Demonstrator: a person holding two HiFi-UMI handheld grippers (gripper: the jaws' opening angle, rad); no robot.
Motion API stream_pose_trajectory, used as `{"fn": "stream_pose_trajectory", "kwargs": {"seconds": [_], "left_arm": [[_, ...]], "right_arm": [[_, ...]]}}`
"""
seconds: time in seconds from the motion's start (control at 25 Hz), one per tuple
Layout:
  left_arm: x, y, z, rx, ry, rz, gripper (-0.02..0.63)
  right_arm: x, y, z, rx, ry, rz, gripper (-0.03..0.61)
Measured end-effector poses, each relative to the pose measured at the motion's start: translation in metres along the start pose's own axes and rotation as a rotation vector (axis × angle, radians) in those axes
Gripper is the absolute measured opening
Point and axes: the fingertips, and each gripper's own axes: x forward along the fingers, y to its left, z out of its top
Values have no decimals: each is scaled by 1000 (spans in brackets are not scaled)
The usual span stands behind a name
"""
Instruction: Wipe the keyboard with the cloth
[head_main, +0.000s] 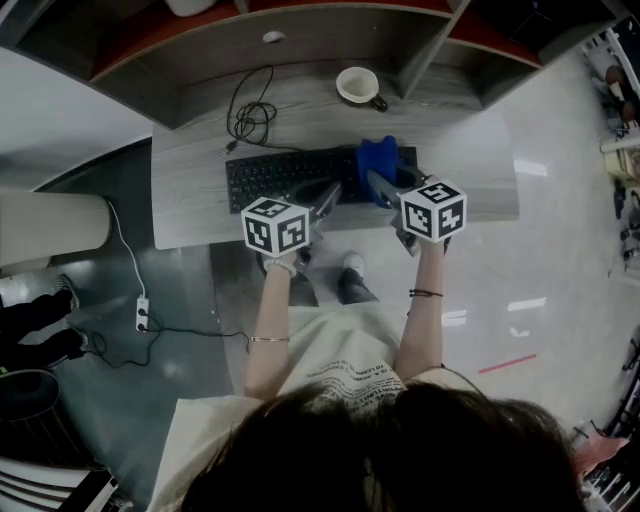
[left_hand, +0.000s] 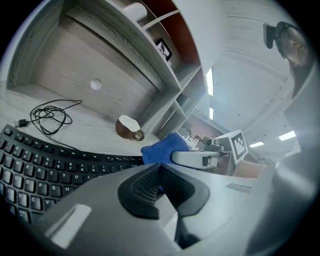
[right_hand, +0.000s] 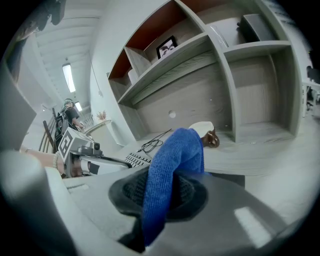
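Observation:
A black keyboard (head_main: 290, 175) lies on the grey desk (head_main: 190, 200); its keys (left_hand: 35, 167) fill the lower left of the left gripper view. My right gripper (head_main: 380, 185) is shut on a blue cloth (head_main: 378, 158), which hangs over the keyboard's right end. The cloth (right_hand: 172, 170) runs between the closed jaws and bulges forward. My left gripper (head_main: 328, 195) is shut with nothing in it, held just above the keyboard's front edge, left of the cloth (left_hand: 165, 148).
A brown cup with white inside (head_main: 358, 87) stands behind the keyboard. The keyboard's coiled black cable (head_main: 250, 118) lies at the back left. Shelf compartments (head_main: 300, 30) rise behind the desk. A power strip (head_main: 142, 313) lies on the floor at left.

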Motion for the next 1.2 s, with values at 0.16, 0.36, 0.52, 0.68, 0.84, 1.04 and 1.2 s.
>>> {"fn": "stream_pose_trajectory", "kwargs": {"seconds": [0.16,0.36,0.52,0.68,0.84,1.04,1.2], "left_arm": [[-7,4,0,-2,0,0,2],[-13,9,0,-1,-1,-4,2],[-18,12,2,-2,-3,-2,2],[-23,17,3,-3,0,-1,2],[-30,24,5,-4,-3,4,2],[-39,32,4,-9,-3,13,2],[-47,37,5,-13,-8,21,2]], "right_arm": [[4,6,0,-1,0,-2,58],[8,9,1,6,-2,-12,58],[12,14,3,12,-6,-8,58],[20,20,4,10,0,-2,58],[28,27,4,7,9,8,58],[37,35,5,6,13,25,58],[44,42,5,5,22,31,58]]}}
